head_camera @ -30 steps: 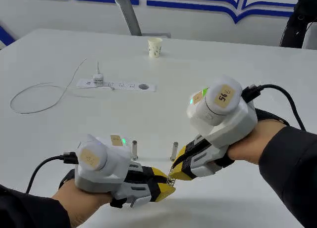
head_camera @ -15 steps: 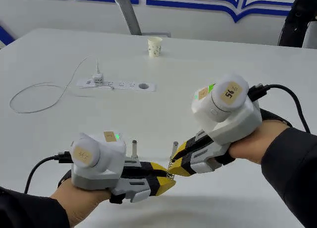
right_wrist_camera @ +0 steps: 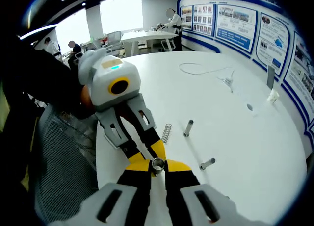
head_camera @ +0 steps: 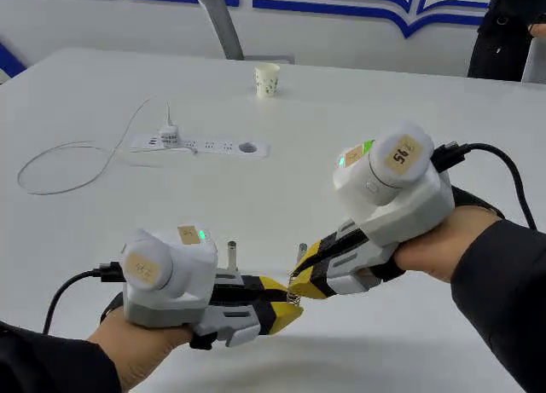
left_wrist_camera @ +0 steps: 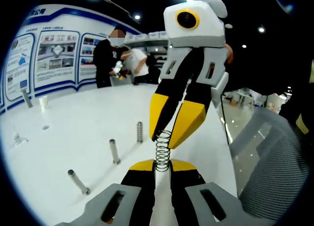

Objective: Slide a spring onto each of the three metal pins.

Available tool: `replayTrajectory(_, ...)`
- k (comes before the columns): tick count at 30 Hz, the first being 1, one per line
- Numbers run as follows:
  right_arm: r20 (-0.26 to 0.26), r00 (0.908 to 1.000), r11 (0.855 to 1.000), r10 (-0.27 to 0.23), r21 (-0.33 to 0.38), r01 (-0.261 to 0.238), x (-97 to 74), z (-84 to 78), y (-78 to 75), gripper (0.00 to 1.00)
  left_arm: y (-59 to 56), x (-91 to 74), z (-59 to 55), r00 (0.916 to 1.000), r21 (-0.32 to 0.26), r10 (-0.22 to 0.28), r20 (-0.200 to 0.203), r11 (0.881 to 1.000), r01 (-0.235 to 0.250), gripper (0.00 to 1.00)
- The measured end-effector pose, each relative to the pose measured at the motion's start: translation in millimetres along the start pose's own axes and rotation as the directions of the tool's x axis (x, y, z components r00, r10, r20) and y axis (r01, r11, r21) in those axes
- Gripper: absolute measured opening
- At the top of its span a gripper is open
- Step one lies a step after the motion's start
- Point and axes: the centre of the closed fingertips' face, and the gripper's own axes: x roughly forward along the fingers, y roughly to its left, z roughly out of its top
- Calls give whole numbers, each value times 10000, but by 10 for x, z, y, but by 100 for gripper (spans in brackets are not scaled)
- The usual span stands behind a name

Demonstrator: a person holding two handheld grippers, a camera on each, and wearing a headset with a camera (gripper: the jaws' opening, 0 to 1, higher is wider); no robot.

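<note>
A small coil spring (left_wrist_camera: 162, 150) hangs in the air between my two grippers, both shut on it. My left gripper (left_wrist_camera: 156, 166) pinches its lower end and my right gripper (left_wrist_camera: 164, 136) pinches its upper end. Seen end-on, the spring (right_wrist_camera: 157, 163) sits between the right gripper's (right_wrist_camera: 156, 167) yellow tips, with the left gripper (right_wrist_camera: 158, 151) just beyond. On the white table stand a bare pin (left_wrist_camera: 78, 182), a second bare pin (left_wrist_camera: 114, 151), and a third pin (left_wrist_camera: 140, 132) that carries a spring. In the head view the left gripper (head_camera: 288, 310) and right gripper (head_camera: 296, 284) meet near two pins (head_camera: 231, 255).
A white power strip (head_camera: 200, 145) with a looping cable (head_camera: 60, 167) lies at the table's middle left. A paper cup (head_camera: 267, 80) stands at the far side, with a chair (head_camera: 223, 22) behind it. A person (head_camera: 503, 26) stands at the back right.
My left gripper's body has shifted a little to the left and my right gripper has risen slightly. Their tips stay together on the spring.
</note>
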Motion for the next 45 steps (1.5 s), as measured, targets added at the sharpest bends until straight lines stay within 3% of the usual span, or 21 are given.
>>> replayTrajectory(6,60,10000,10000,-49,-18,49,-3,22,-11,11,8,-16,18,9999,284,76,-86,9996,-73,12)
replayTrajectory(16,140,9996,9997,-263,-4,263,-52,34,-81,11,62,-82,53,9996,284,278,-100,9992,-275,26)
replayTrajectory(24,209,9986,9988,-491,76,490,-101,28,-162,11,122,-214,92,9985,309,545,-94,9981,-542,36)
replayTrajectory(45,357,9927,9930,-1155,304,1145,-206,9,-413,12,191,-565,94,9947,498,997,-237,9939,-985,52)
